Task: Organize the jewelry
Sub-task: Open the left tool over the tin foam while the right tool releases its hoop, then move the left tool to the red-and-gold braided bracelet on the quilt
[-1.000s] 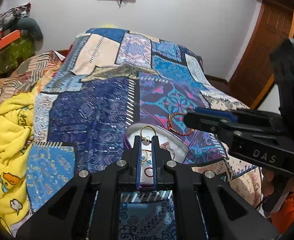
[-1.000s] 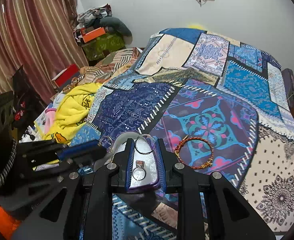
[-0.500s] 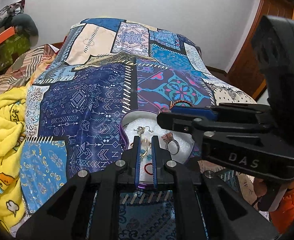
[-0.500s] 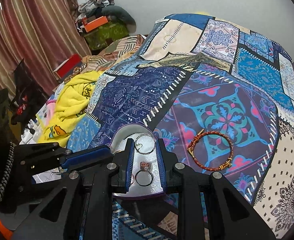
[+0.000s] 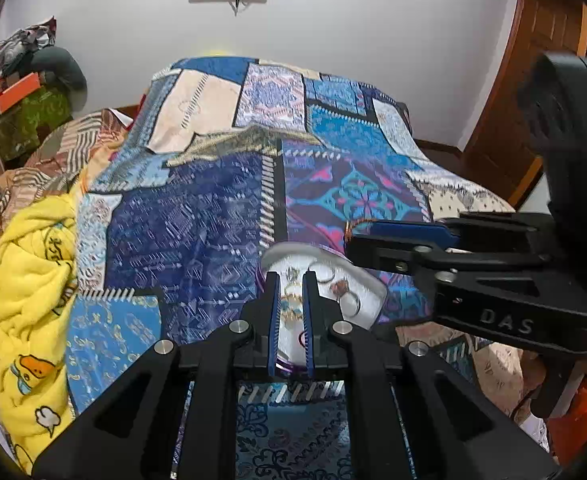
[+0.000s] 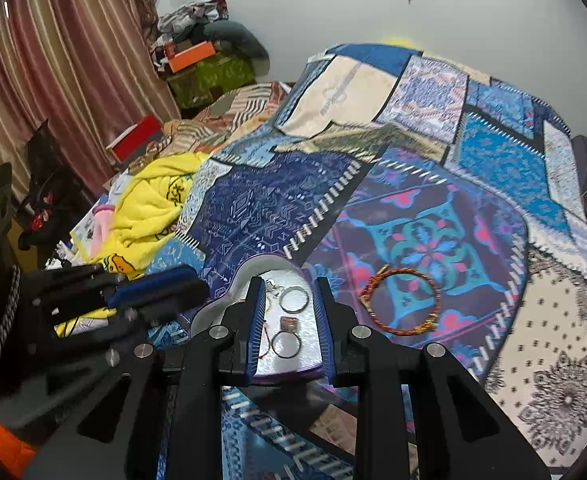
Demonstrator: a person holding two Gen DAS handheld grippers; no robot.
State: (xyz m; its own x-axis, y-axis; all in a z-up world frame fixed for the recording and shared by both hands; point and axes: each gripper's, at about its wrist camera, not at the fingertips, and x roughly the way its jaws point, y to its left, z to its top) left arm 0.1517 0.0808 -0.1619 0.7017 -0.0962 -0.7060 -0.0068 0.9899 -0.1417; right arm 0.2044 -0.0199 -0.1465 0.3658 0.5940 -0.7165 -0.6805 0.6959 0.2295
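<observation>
A white jewelry tray with a purple rim [image 5: 367, 292] [image 6: 253, 270] lies on the patchwork bedspread and holds several rings and earrings. A silver ring [image 6: 294, 299] and a stone ring [image 6: 287, 338] lie in it. A gold earring [image 5: 291, 298] shows between my left fingers. My left gripper [image 5: 292, 282] hovers over the tray, jaws a small gap apart and empty. My right gripper [image 6: 288, 286] is open over the tray, empty. A red-and-gold braided bracelet [image 6: 400, 299] lies on the bedspread right of the tray.
A crumpled yellow blanket [image 5: 29, 276] [image 6: 153, 204] lies at the bed's left edge. Boxes and clothes [image 6: 201, 60] pile up by the curtain. A wooden door [image 5: 533, 92] stands at the right. The right gripper's body [image 5: 493, 276] crosses the left wrist view.
My left gripper let go of the gold earring, which now lies in the tray, and its jaws opened a little. The right gripper stayed open above the tray and drew back slightly.
</observation>
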